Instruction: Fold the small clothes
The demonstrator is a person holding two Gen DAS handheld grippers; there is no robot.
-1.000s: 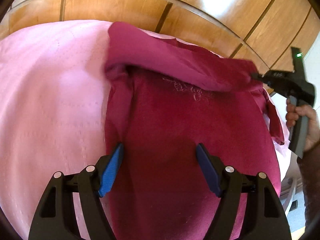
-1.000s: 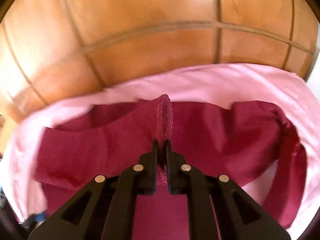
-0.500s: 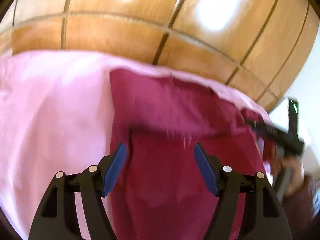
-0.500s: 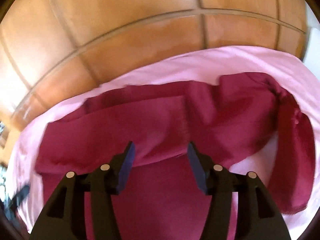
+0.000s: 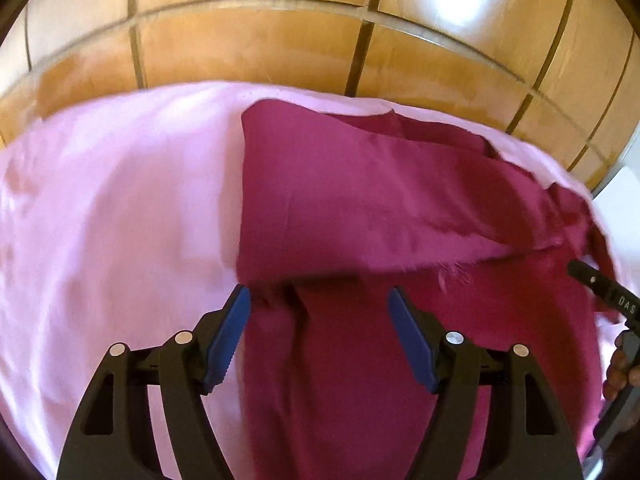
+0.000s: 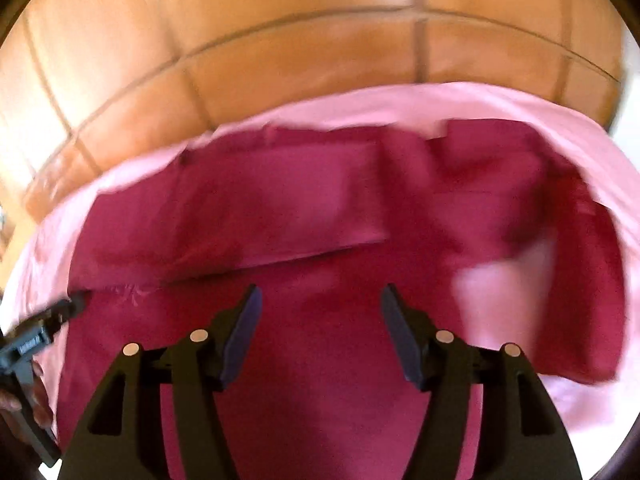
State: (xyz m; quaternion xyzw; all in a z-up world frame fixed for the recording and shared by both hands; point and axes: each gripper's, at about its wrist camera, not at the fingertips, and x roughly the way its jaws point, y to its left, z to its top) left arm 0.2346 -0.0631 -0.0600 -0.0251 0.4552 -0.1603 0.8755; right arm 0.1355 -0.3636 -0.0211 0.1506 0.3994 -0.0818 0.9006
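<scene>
The dark red garment (image 5: 360, 208) is soft matt cloth with a frayed, thready edge, lying on a smooth pink sheet (image 5: 112, 208) that has a faint sheen. Beyond, the wooden panelling (image 5: 248, 48) looks glossy, throwing bright glare, and the left gripper (image 5: 318, 340) is matt black plastic with ridged blue pads (image 5: 228, 340) and shiny metal pins.

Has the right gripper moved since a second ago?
Yes. The right gripper let go of the maroon garment, fingers just opening, and drew back from the wooden wall.
</scene>
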